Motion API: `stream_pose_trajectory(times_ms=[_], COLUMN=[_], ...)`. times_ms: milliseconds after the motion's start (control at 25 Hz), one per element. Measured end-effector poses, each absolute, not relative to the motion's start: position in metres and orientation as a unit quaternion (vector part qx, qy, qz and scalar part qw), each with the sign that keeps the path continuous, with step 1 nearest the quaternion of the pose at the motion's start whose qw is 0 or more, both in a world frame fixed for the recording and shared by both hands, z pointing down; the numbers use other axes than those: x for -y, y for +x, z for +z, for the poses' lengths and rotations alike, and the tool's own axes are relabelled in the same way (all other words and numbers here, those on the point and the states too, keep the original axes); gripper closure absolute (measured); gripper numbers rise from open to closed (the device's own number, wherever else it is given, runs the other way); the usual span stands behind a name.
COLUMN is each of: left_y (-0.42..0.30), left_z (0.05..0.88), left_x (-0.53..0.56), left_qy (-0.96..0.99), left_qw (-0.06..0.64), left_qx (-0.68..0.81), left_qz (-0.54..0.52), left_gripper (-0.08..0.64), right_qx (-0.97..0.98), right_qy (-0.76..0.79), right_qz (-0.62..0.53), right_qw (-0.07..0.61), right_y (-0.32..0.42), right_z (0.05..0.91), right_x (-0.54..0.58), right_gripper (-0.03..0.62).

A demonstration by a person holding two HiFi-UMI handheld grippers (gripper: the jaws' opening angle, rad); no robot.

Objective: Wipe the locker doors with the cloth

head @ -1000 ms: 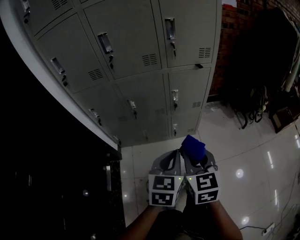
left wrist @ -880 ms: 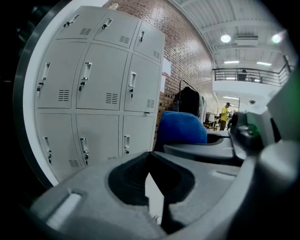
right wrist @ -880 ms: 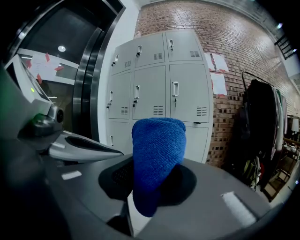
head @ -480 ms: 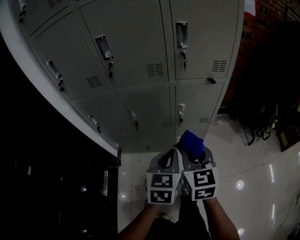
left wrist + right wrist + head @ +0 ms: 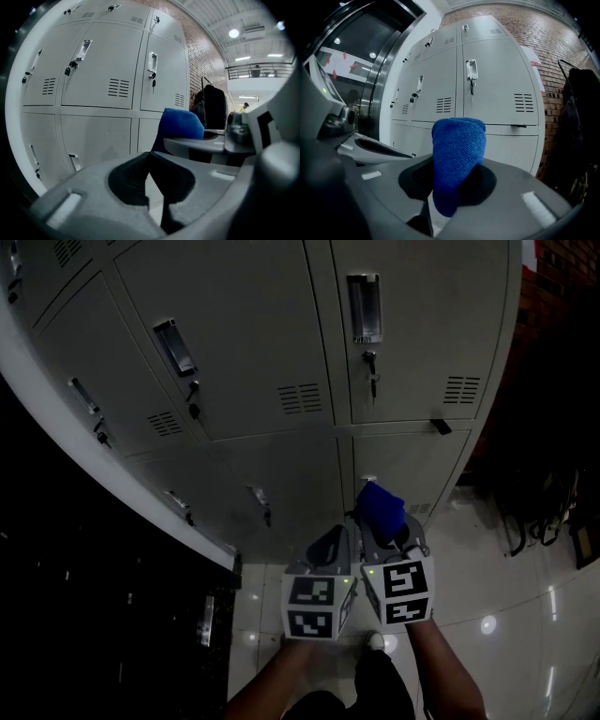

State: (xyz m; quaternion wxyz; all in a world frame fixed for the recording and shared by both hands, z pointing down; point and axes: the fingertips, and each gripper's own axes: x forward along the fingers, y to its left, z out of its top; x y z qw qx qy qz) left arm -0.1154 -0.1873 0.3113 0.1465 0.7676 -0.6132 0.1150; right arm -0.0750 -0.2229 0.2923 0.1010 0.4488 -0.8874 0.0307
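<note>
Against a second ago, the locker doors [image 5: 272, 343] are seen larger and nearer in the head view, and both grippers have been carried up towards them. The blue cloth [image 5: 380, 507], then seen over the tiled floor [image 5: 506, 615], is now seen against the lower right door. Contact cannot be confirmed, and some gap to the doors is suggested in the right gripper view. The approach is judged nearly done, with no wiping begun.

The cloth is clenched in the jaws of the right gripper [image 5: 386, 531], with a folded wad left standing past the tips. The jaws of the left gripper [image 5: 328, 554] are closed on each other with nothing between them. This gripper is held just beside the right one, on the side away from the brick wall [image 5: 558, 268].

Broad flat door faces are offered above and to the left of the cloth. The handles [image 5: 364, 307], hanging keys [image 5: 373, 371] and vent slots [image 5: 300, 397] would have to be worked around. Sideways room is bounded by the brick wall at the lockers' right edge and a dark panel [image 5: 94, 596] at their left.
</note>
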Motion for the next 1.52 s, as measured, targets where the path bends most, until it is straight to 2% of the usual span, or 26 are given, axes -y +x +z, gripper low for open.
stream_pose_trajectory(times_ms=[360, 720, 1520], left_y=[-0.130, -0.132, -0.103], left_z=[0.298, 0.303, 0.316], left_x=[0.251, 0.274, 0.304], left_qy=[0.760, 0.759, 0.768], left_qw=[0.128, 0.136, 0.126], left_qx=[0.632, 0.632, 0.623], left_qz=[0.083, 0.079, 0.084], left_gripper=[0.565, 0.565, 0.565], right_qx=[0.891, 0.881, 0.825], right_qy=[0.442, 0.460, 0.552], right_qz=[0.006, 0.003, 0.001], right_qw=[0.107, 0.105, 0.125], right_y=[-0.106, -0.095, 0.067], right_z=[0.300, 0.310, 0.330], right_x=[0.302, 0.335, 0.383], right_gripper=[0.506, 0.508, 0.508])
